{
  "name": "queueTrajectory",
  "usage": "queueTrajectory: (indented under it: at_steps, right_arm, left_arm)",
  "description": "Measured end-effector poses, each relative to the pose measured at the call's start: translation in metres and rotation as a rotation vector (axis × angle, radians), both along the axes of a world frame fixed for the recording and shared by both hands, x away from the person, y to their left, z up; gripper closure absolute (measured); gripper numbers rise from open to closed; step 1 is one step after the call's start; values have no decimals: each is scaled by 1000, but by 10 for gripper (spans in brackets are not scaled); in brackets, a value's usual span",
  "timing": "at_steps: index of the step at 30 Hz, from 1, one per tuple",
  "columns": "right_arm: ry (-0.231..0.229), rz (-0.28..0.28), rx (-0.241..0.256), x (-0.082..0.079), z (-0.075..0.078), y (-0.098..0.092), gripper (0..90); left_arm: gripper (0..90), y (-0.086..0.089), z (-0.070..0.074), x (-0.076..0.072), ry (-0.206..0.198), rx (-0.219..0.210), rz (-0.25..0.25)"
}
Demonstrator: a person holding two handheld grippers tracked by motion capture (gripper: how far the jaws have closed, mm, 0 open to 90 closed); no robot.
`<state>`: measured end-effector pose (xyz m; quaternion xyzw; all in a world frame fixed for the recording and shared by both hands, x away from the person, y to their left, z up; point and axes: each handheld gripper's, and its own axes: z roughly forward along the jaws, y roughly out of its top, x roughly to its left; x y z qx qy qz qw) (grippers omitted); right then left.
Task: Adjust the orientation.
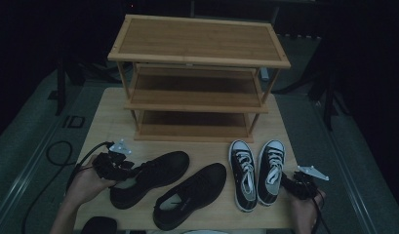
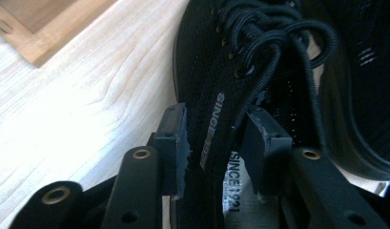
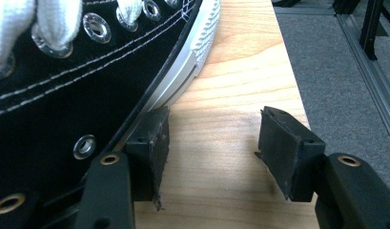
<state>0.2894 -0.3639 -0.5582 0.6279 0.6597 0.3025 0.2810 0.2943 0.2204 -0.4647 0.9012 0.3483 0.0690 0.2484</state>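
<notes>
- Left tool [image 1: 120, 165] straddled the tongue of the black mesh sneaker [image 2: 207, 81], jaws apart either side, poised for a lift.
- Right tool [image 3: 211, 143] stood open, one jaw touching the canvas high-top [image 3: 64, 95], its pair-mate beyond, toes toward the bamboo shoe rack [image 1: 197, 58] across the bench [image 1: 109, 122].

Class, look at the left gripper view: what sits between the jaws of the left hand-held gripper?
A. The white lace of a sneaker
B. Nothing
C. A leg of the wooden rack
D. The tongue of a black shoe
D: the left hand-held gripper has its jaws on either side of the black shoe's tongue, printed "SINCE", below the black laces.
</notes>
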Motion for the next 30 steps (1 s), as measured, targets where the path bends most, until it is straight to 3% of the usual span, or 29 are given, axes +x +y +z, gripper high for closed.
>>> queueTrajectory:
  at_steps: [2, 4, 6, 11, 15, 21, 28, 30]
  right_arm:
    - [0, -1, 1, 0, 0, 0, 436]
    - [0, -1, 1, 0, 0, 0, 436]
    - [0, 0, 0, 0, 0, 0, 435]
    - [1, 0, 1, 0, 0, 0, 436]
    - [0, 1, 0, 0, 0, 0, 436]
    - [0, 1, 0, 0, 0, 0, 435]
    - [0, 2, 0, 0, 0, 0, 435]
    - [0, 2, 0, 0, 0, 0, 435]
  left_arm:
    - [655, -2, -1, 1, 5, 17, -4]
    - [672, -9, -6, 6, 22, 74, -16]
    - [695, -12, -9, 8, 29, 94, -19]
    - [761, -12, -10, 11, 36, 98, -14]
    - [827, -13, -10, 10, 17, 105, -19]
    - [870, -11, -10, 10, 11, 84, -10]
    - [875, -4, -12, 13, 25, 2, 30]
    - [875, -4, -12, 14, 25, -3, 33]
